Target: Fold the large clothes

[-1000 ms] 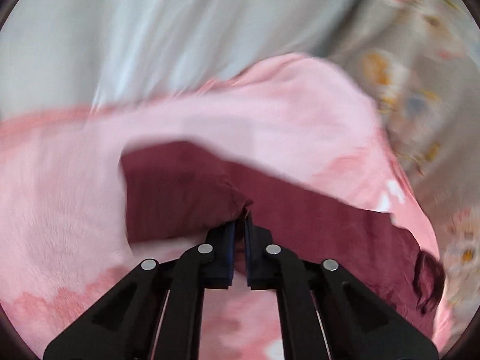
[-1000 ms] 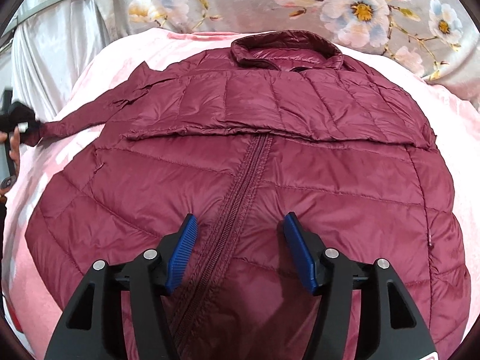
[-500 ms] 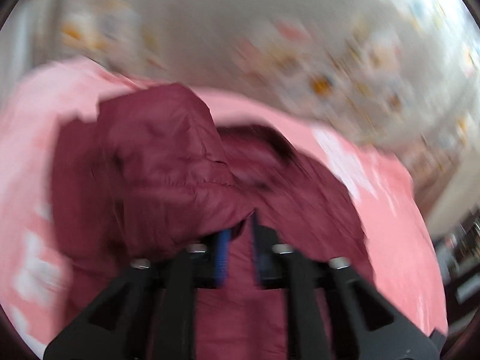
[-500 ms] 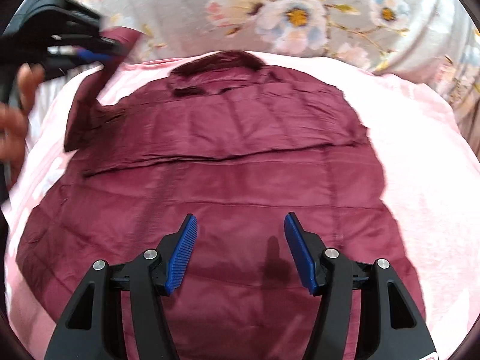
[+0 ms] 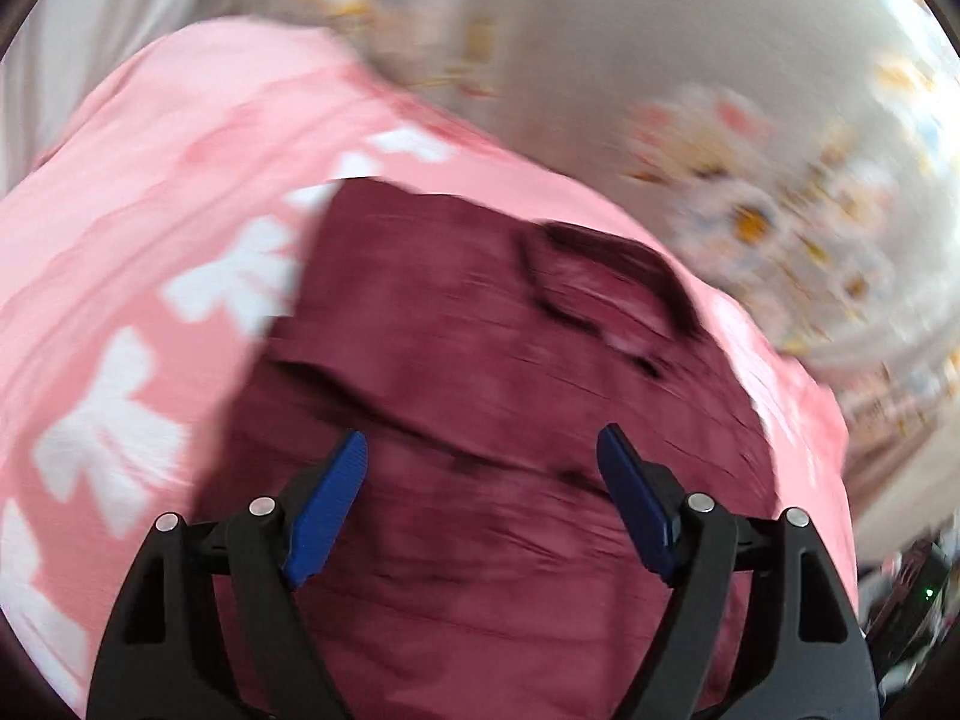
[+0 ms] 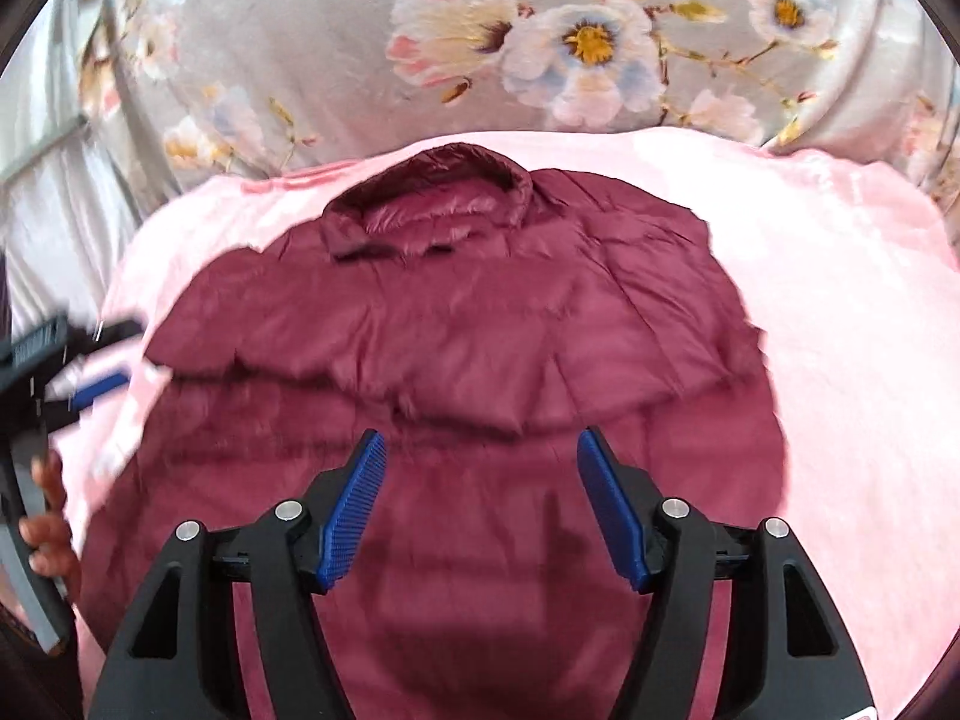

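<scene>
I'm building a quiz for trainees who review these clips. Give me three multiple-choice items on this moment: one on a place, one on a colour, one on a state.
1. Where does the jacket lie?
A. on a pink blanket
B. on a wooden floor
C. on a hanger

2. What colour are the gripper pads?
A. red
B. blue
C. yellow

3. What is between the right gripper's pads?
A. a pinched sleeve
B. the collar
C. nothing

Key: 1 A, the pink blanket spreads under and around the jacket. 2 B, the pads are blue in both wrist views. 3 C, the pads stand apart over the jacket's front, gripping no fabric.
</scene>
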Available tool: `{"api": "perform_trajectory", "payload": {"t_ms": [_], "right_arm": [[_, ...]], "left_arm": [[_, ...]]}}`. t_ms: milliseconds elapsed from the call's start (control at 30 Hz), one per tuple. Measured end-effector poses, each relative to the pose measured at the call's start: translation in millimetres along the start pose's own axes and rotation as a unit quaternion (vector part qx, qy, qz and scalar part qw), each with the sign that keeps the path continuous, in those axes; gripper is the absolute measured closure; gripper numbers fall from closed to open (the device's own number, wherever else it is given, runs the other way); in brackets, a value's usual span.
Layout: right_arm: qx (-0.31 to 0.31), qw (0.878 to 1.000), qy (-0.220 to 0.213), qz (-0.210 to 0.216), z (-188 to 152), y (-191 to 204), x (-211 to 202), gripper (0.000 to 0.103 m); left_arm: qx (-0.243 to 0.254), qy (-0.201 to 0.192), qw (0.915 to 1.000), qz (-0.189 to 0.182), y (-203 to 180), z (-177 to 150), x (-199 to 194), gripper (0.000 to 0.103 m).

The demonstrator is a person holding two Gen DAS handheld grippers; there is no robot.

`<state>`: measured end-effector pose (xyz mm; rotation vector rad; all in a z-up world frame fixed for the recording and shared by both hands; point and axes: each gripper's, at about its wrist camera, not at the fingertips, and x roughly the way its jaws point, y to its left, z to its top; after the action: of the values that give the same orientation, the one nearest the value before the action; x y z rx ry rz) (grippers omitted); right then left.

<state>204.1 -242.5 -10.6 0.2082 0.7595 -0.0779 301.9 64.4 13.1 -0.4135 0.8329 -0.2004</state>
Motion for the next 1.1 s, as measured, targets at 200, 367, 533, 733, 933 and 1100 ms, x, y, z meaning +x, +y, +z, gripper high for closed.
{"api": "perform_trajectory", "payload": {"t_ms": [200, 367, 533, 733, 933, 1100], "right_arm": [[0.077, 0.996, 0.045, 0.014, 25, -21, 55, 0.038], [0.099, 0.992, 0.071, 0.032, 24, -23, 79, 0.094], [0.057, 0.998, -0.008, 0.009, 50, -16, 42, 0.101], [-0.037, 0.994, -0.072, -0.076, 75, -12, 3, 0.101], [-0.047, 0.993, -0.038, -0.099, 64, -32, 26, 0.101], [-0.012, 0.996, -0.016, -0.081, 55, -55, 40, 0.101]], "left_arm": [[-0.124, 0.02, 0.992, -0.013, 67, 26, 18, 0.027], [-0.202, 0.036, 0.9781, -0.037, 101, 32, 37, 0.027], [-0.232, 0.059, 0.9698, -0.045, 105, 37, 61, 0.034], [-0.221, 0.061, 0.9726, -0.036, 94, 36, 69, 0.036], [-0.183, 0.051, 0.981, 0.038, 86, 45, 79, 0.072], [-0.152, 0.042, 0.9847, 0.075, 86, 45, 77, 0.099]]}}
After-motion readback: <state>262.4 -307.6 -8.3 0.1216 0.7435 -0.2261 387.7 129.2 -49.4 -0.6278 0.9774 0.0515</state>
